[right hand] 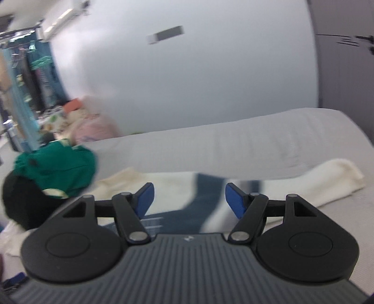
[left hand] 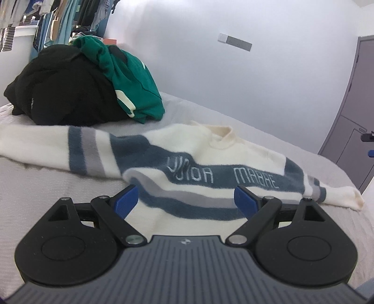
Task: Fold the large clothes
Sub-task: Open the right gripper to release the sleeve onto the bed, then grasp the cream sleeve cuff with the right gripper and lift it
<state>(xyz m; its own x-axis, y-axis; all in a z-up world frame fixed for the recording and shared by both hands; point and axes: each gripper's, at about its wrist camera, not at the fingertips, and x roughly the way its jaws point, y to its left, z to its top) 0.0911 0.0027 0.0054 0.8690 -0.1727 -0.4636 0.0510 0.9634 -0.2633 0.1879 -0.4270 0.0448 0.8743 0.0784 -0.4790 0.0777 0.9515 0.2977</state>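
A cream sweater (left hand: 187, 149) with blue and grey stripes and light lettering lies spread flat on a grey bed (left hand: 46, 210), both sleeves stretched out. My left gripper (left hand: 185, 198) is open and empty, low over the sweater's lower front. In the right wrist view the same sweater (right hand: 205, 194) shows blurred, its cream sleeve cuff (right hand: 339, 175) at the right. My right gripper (right hand: 189, 200) is open and empty just above the blue stripe near that sleeve.
A pile of black clothing (left hand: 63, 86) with a green garment (left hand: 131, 79) on top sits at the bed's far left; it also shows in the right wrist view (right hand: 58, 168). A white wall (left hand: 233, 70) runs behind the bed. A clothes rack (left hand: 58, 18) hangs at top left.
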